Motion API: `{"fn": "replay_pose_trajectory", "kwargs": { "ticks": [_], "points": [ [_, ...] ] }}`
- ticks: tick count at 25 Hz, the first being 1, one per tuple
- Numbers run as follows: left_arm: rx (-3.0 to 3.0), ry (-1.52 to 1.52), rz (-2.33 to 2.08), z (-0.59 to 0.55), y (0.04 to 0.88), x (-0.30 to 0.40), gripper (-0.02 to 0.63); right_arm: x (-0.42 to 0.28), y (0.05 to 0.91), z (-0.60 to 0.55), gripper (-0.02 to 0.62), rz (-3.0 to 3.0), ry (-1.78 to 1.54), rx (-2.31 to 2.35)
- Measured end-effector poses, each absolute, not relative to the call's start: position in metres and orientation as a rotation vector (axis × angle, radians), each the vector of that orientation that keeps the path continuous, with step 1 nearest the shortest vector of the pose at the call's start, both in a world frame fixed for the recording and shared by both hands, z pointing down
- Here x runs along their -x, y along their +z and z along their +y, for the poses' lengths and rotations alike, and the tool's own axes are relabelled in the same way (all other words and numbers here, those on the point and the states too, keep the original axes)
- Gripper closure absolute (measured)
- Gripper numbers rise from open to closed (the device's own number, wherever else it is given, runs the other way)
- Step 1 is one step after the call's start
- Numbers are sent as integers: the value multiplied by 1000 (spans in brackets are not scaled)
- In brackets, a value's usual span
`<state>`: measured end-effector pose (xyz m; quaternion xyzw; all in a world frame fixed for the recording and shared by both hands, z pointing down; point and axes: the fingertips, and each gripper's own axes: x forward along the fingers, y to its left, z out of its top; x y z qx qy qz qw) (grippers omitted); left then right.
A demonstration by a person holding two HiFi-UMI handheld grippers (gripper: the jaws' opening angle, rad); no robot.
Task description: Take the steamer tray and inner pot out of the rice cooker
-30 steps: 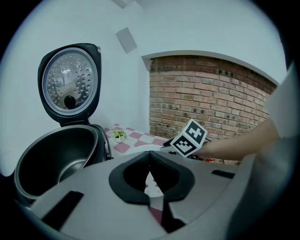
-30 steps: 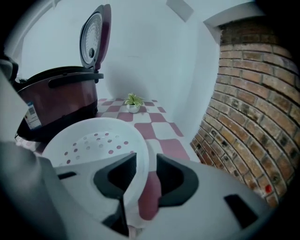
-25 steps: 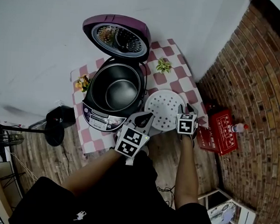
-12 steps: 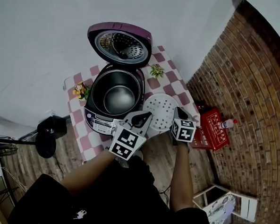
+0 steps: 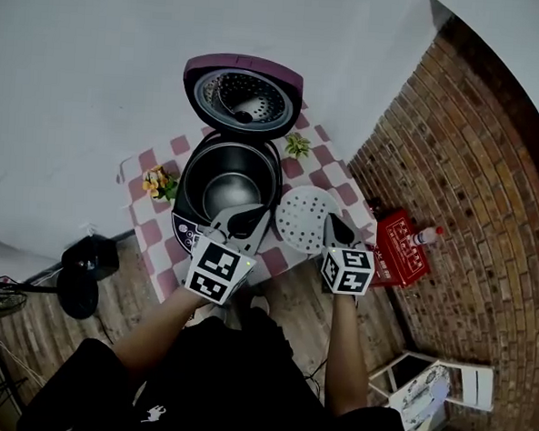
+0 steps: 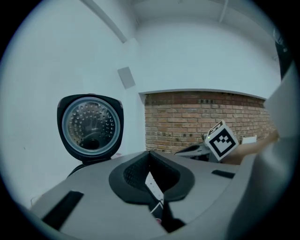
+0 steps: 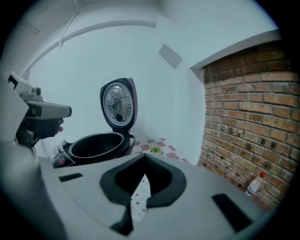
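Observation:
The purple rice cooker stands open on the checked table, its lid tipped back. The dark inner pot sits inside it. To the cooker's right the white perforated steamer tray lies flat on the table. My left gripper hangs shut and empty above the cooker's front edge. My right gripper is shut and empty over the tray's near rim. The left gripper view shows the lid beyond the shut left gripper. In the right gripper view the pot lies ahead of the shut right gripper.
Two small plants stand on the table beside the cooker. A red box and a bottle lie on the floor by the brick wall at the right. A black fan stands on the floor at the left.
Both grippers have risen off the table and drawn back toward the person. The right gripper has left the steamer tray, which stays on the table. The cooker has not moved.

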<state>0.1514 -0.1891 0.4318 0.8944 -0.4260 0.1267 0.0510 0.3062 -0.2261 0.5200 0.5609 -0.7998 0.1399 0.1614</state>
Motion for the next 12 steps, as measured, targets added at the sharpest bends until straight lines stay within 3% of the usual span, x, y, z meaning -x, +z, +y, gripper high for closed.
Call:
{"fn": "replay_pose_trajectory", "kwargs": {
  "ticks": [12],
  "points": [
    [-2689,288,-1391,-184,417,-54,604,-240,466,-184,594,-2324,275,-1645]
  ]
}}
